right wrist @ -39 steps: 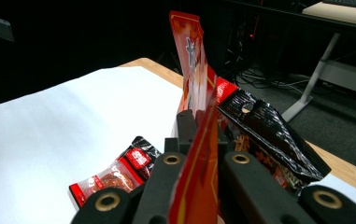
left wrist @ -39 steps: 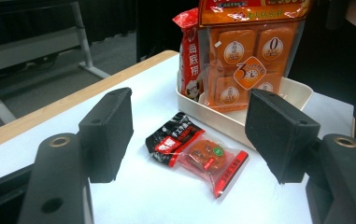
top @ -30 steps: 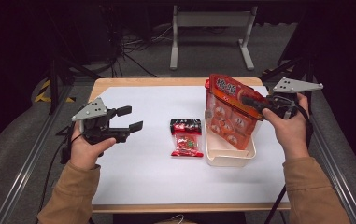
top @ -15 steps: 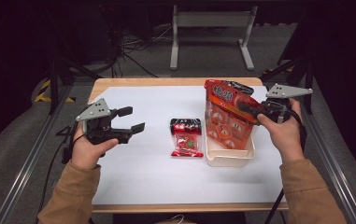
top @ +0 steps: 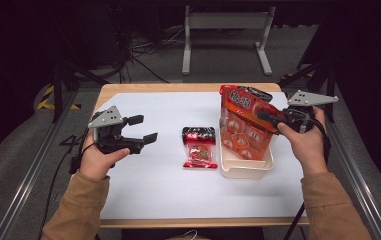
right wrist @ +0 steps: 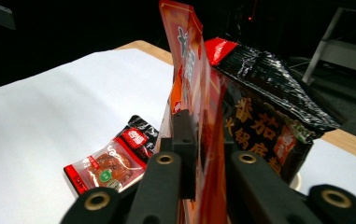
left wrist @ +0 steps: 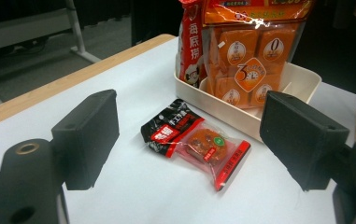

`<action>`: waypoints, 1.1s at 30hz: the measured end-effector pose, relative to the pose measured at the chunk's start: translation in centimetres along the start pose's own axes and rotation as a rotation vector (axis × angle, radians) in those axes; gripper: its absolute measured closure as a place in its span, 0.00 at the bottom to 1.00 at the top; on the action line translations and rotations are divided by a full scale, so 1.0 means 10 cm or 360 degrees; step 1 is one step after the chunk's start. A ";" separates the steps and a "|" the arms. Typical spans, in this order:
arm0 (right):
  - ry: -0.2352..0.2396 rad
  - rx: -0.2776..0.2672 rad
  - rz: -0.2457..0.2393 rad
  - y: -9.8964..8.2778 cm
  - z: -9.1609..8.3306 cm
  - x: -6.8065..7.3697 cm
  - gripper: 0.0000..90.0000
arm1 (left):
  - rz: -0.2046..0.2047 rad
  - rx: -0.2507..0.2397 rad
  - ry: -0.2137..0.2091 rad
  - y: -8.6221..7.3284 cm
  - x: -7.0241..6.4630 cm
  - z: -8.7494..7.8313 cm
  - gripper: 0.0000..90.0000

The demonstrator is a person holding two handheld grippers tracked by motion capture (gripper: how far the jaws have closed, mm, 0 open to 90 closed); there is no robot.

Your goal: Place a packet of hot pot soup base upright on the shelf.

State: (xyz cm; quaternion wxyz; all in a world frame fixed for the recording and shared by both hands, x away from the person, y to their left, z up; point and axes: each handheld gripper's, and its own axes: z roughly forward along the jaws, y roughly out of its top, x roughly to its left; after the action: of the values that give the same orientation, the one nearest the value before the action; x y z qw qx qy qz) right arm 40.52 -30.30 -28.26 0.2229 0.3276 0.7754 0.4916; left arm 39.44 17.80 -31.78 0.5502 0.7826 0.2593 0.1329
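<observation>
Orange bag (top: 245, 127): stands upright in a white tray (top: 245, 170) at the tabletop's (top: 153, 190) right side, top edge between the right hand-held gripper's (top: 264, 116) jaws, which have just been easing apart yet clasp it. Front print: "0" and "3"; other characters illegible. Small red-black packet (top: 199, 147) lies just left of the tray. Left hand-held gripper (top: 144, 129): jaws spread, empty, just been widening.

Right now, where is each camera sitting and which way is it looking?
High view: above the person's side, looking forward and down on the white table; both forearms, left gripper, right gripper.
Left gripper view: rides the left gripper, faces the small red-and-black sachet; its jaws apart.
Right gripper view: rides the right gripper, jaws around the big orange-red bag.
All share the sachet; the cream tray appears in two.
</observation>
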 end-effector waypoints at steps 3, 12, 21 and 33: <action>-0.0017 -0.0029 0.0002 0.00 -0.04 0.01 0.87 | -0.0014 0.0005 0.0015 -0.01 0.02 0.03 0.21; -0.0071 -0.0132 0.0004 -0.01 -0.24 0.03 0.63 | -0.0015 0.0024 -0.0015 -0.02 0.04 0.15 0.13; -0.0177 -0.0213 0.0011 -0.07 -0.54 -0.01 0.48 | 0.0064 0.0034 -0.0048 -0.02 0.07 0.25 0.07; -0.0271 -0.0201 0.0052 -0.38 -0.75 -0.07 0.43 | 0.0047 0.0062 -0.0033 -0.06 0.13 0.30 0.14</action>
State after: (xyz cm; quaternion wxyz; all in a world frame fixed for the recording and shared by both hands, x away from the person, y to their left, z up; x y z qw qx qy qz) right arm 34.90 -36.62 -28.54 0.3001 0.3662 0.7157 0.5134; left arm 41.83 16.30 -33.55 0.5355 0.7982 0.2445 0.1278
